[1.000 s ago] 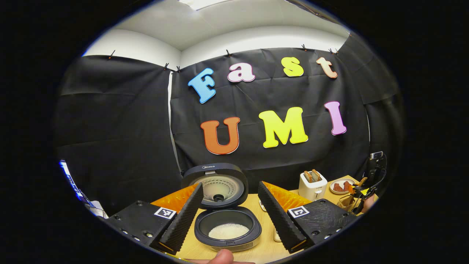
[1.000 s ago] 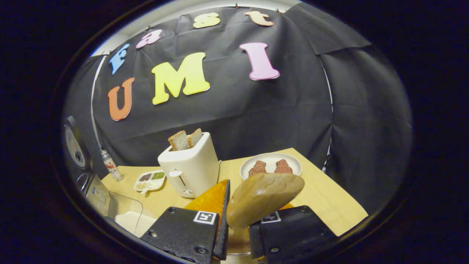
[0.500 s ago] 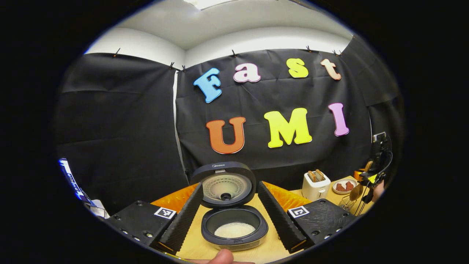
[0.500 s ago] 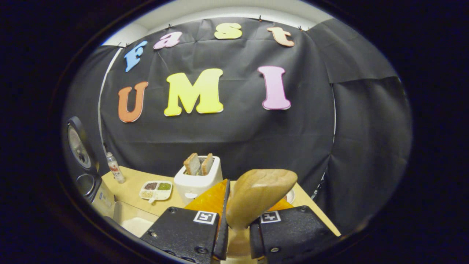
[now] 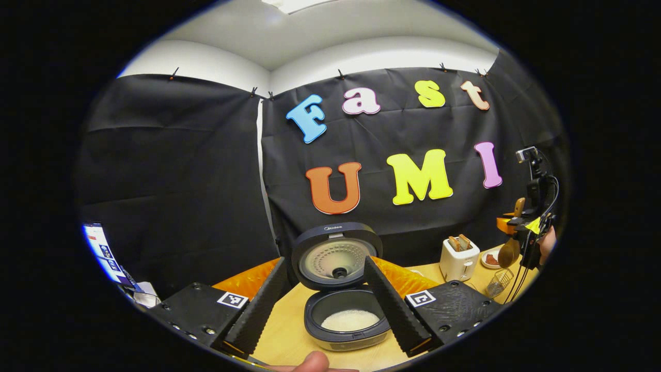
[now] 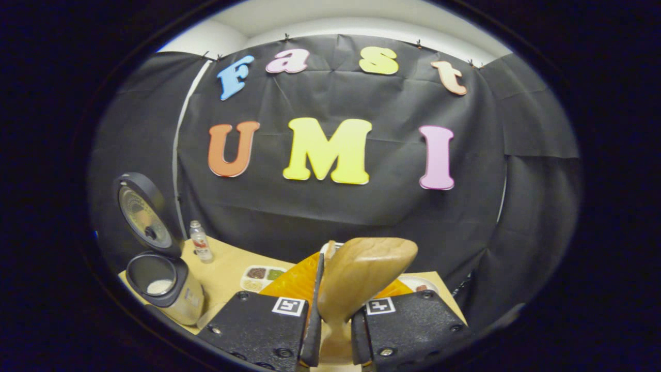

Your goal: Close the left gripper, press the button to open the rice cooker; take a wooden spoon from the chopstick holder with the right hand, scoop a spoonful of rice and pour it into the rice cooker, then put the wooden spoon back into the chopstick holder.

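The table (image 5: pixel 289 330) carries the rice cooker (image 5: pixel 345 320) with its lid up and a white layer of rice at the bottom of the pot. In the left gripper view the cooker has slid to the right compared with a second ago, so it now sits behind the right finger of the left tool (image 5: pixel 325 305), whose fingers stay spread wide with nothing between them. The toaster (image 5: pixel 457 258) stands toward the far right corner of the table, smaller than before. The right tool (image 6: pixel 333 330) has risen well above the table; its fingers are pressed onto the neck of the wooden spoon (image 6: pixel 361 279), bowl upward. A second ago the plate lay in plain sight behind the spoon in the right gripper view; now the spoon covers most of the toaster and plate. The wire chopstick holder (image 5: pixel 496 283) stands near the right edge, just below the lifted spoon. The sectioned dish (image 6: pixel 261 273) is half hidden by the orange finger. Whether the spoon's bowl holds anything cannot be made out.
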`<state>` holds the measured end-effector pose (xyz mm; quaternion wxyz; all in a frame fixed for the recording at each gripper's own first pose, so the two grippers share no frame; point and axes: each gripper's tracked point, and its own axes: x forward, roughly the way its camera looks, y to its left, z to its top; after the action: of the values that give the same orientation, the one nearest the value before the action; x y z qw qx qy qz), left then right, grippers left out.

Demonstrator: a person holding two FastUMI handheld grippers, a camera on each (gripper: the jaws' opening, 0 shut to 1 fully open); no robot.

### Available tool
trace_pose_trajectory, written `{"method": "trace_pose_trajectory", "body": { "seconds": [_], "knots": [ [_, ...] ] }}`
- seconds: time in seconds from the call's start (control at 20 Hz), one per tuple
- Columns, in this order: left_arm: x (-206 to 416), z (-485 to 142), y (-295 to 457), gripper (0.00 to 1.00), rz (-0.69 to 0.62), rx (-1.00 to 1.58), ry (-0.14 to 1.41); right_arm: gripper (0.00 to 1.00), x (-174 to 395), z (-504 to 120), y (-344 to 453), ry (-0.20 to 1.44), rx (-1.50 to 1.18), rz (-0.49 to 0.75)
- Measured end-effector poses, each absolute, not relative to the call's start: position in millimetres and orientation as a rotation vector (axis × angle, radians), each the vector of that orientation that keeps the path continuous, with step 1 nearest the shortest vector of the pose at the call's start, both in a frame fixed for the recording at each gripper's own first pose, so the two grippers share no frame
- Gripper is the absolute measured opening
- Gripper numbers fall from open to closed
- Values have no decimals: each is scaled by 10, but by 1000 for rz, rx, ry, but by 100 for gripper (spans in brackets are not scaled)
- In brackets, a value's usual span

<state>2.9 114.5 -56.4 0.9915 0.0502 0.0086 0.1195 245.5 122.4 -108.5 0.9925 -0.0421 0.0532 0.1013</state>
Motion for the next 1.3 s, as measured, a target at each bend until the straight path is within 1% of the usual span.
{"method": "trace_pose_trajectory", "body": {
  "seconds": [0.05, 0.1, 0.25, 0.3, 0.35, 0.4, 0.45, 0.5, 0.6, 0.65, 0.75, 0.8, 0.95, 1.1, 1.3],
  "knots": [
    [18, -584, 1173, 95, 243, 103, 17, 24, 2448, -1103, 1357, 108, -82, 219],
    [7, -592, 1206, 95, 247, 103, 20, 29, 2464, -1138, 1496, 107, -82, 230],
    [-26, -623, 1296, 95, 264, 99, 18, 29, 2465, -1371, 1850, 125, -51, 264],
    [-29, -640, 1314, 95, 267, 99, 22, 24, 2467, -1455, 1940, 131, -52, 271],
    [-38, -670, 1347, 95, 270, 101, 28, 24, 2481, -1551, 1992, 134, -59, 269],
    [-44, -682, 1377, 95, 274, 104, 30, 29, 2489, -1653, 2039, 145, -69, 265],
    [-47, -687, 1407, 95, 277, 105, 34, 29, 2498, -1762, 2076, 161, -67, 270],
    [-47, -697, 1431, 95, 281, 104, 34, 24, 2498, -1848, 2109, 170, -60, 275],
    [-21, -746, 1455, 95, 282, 105, 45, 24, 2520, -2009, 2130, 199, -54, 269],
    [-22, -745, 1474, 95, 282, 108, 47, 29, 2521, -2075, 2135, 207, -57, 265],
    [-13, -775, 1507, 95, 285, 115, 52, 29, 2524, -2194, 2132, 224, -60, 257],
    [-13, -788, 1517, 95, 286, 117, 58, 24, 2529, -2264, 2125, 243, -64, 250],
    [-15, -841, 1521, 95, 285, 121, 67, 24, 2533, -2443, 2148, 268, -79, 244],
    [-36, -851, 1545, 95, 291, 127, 70, 24, 2519, -2644, 2109, 288, -132, 213],
    [-42, -881, 1573, 95, 297, 139, 75, 24, 2428, -2931, 2211, 308, -294, 214]
  ]
}}
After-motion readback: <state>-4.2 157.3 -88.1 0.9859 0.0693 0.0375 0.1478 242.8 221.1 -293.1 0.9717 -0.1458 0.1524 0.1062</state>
